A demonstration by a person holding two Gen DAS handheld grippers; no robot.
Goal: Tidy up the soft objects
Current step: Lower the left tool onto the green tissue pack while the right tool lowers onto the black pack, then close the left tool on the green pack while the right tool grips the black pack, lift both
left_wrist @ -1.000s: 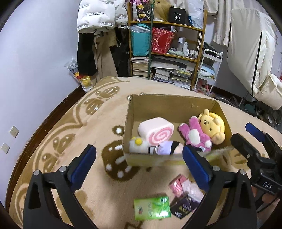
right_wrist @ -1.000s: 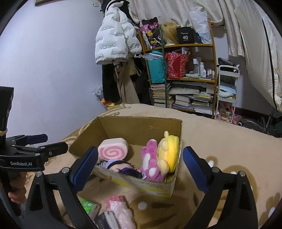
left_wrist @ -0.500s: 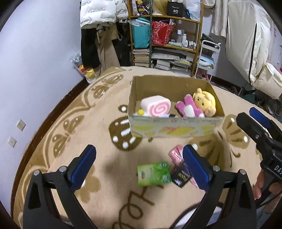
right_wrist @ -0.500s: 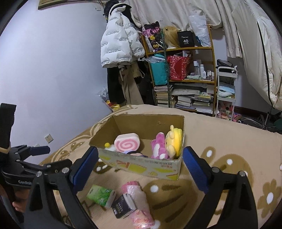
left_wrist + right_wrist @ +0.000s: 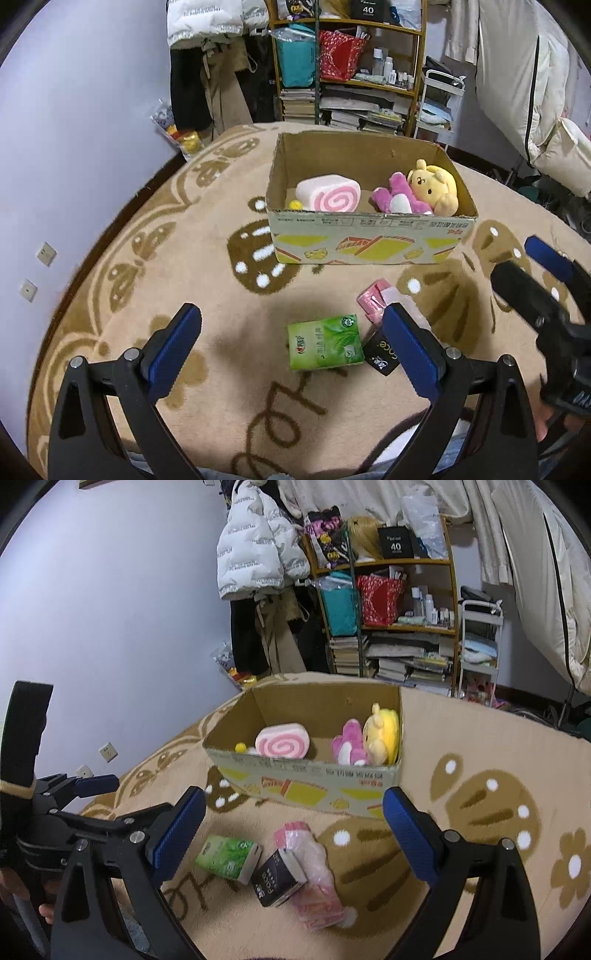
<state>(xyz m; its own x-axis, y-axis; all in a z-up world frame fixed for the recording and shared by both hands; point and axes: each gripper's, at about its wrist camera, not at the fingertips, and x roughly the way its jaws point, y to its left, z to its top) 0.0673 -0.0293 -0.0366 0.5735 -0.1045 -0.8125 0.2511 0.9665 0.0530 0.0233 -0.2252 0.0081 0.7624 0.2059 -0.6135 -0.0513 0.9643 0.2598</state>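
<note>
A cardboard box stands on the rug. Inside lie a pink swirl roll plush, a pink plush and a yellow bear plush. In front of the box lie a green tissue pack, a black packet and a pink wrapped pack. My left gripper is open and empty above the green pack. My right gripper is open and empty above the packs.
A beige patterned rug covers the floor. A cluttered bookshelf and hanging coats stand behind the box against the wall. A white cart stands at the right. The other gripper shows in each view.
Both grippers have pulled back and up from the box. The box now looks farther away and the packs on the rug have come fully into view.
</note>
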